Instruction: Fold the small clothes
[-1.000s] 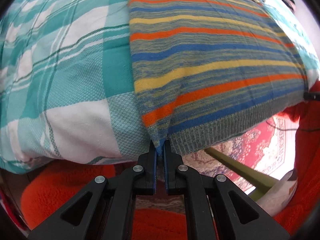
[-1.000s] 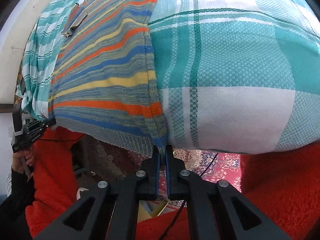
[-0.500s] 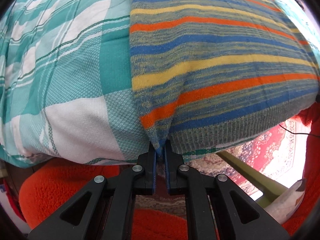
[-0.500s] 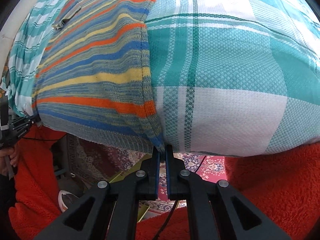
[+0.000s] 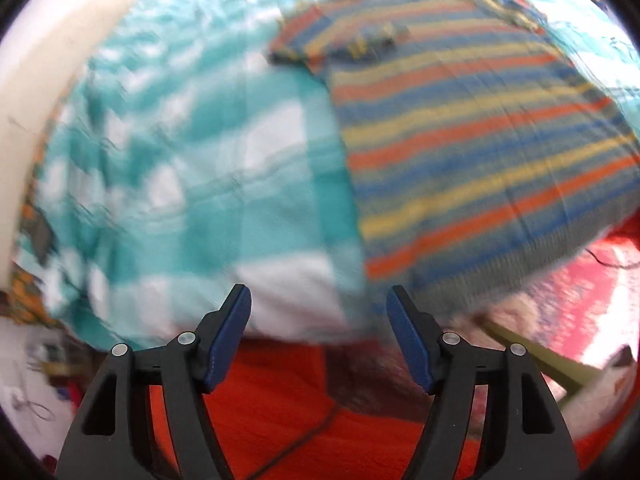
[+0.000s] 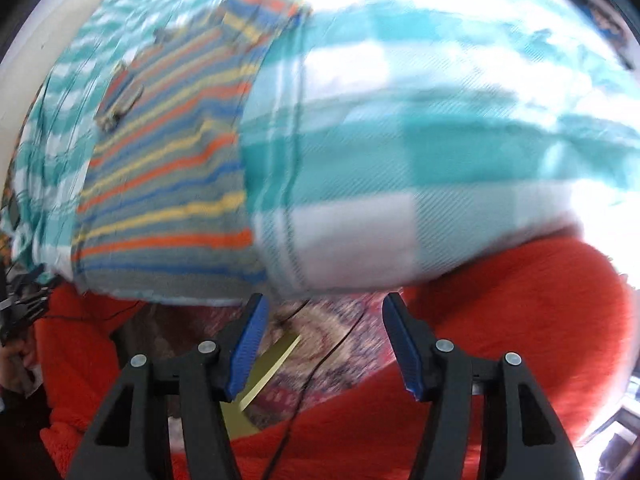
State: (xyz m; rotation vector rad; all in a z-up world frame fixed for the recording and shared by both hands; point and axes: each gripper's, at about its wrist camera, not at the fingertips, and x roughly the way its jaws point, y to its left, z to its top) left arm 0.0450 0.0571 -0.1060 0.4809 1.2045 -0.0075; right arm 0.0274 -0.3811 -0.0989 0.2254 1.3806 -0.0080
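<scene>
A teal-and-white checked cotton cover (image 5: 208,184) spreads over what may be a bed, too blurred to tell, its far side cut off by the lens rim. On it lies the small knitted sweater with orange, yellow and blue stripes (image 5: 472,152), flat, its ribbed hem at the near edge; motion blur smears the collar. Red fleece clothing (image 6: 520,320) fills the foreground. The left claw (image 5: 318,300) and right claw (image 6: 322,306) point steeply down, jaws opening, nothing between them.
</scene>
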